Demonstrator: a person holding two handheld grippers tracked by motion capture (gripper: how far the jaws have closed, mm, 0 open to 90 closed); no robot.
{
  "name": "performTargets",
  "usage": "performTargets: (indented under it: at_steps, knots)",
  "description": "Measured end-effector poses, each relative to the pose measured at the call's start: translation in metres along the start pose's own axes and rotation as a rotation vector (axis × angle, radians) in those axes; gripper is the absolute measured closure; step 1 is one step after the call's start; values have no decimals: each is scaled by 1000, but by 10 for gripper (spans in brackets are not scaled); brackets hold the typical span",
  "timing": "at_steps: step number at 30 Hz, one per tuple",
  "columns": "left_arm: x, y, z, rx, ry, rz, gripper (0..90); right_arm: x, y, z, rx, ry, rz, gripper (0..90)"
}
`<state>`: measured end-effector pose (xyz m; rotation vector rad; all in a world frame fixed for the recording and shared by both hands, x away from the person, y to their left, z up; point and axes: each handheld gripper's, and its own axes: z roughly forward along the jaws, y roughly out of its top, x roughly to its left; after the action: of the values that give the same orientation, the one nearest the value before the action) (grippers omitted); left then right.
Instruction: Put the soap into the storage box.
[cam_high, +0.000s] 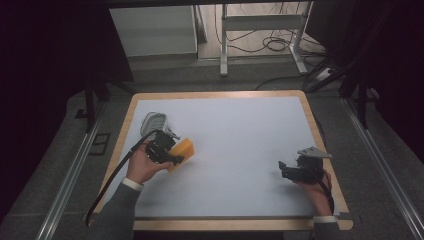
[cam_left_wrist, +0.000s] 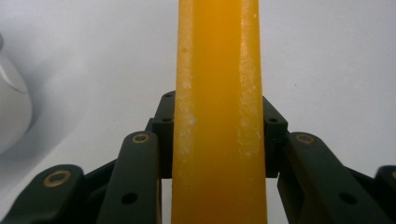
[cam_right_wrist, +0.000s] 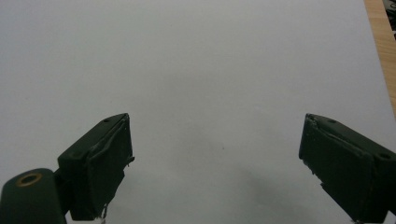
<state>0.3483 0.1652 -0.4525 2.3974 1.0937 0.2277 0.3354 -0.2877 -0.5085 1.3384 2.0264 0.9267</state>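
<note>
An orange sponge-like block (cam_high: 183, 151) is clamped edge-on between the jaws of my left gripper (cam_high: 175, 159) at the left side of the white mat. In the left gripper view the orange block (cam_left_wrist: 218, 112) runs up the middle, with both black pads pressing its sides. My left gripper (cam_left_wrist: 218, 140) is shut on it. At the mat's near right, my right gripper (cam_high: 286, 169) rests in the person's hand. Its jaws stand wide apart in the right gripper view, where my right gripper (cam_right_wrist: 215, 168) has nothing but white mat between the fingers.
A pale grey rounded object (cam_high: 154, 121) lies just behind the left gripper, its white edge (cam_left_wrist: 11, 116) at the left of the left gripper view. The white mat (cam_high: 235, 130) covers a wooden-rimmed table (cam_high: 320, 140). A metal desk frame and cables stand beyond.
</note>
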Motion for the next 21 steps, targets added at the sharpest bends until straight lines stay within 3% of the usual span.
performTargets:
  at_steps: [21]
  knots:
    - [16, 1, -19, -48, -1, -31, 610, -3, 0, -1, -2, -6, 8, 95]
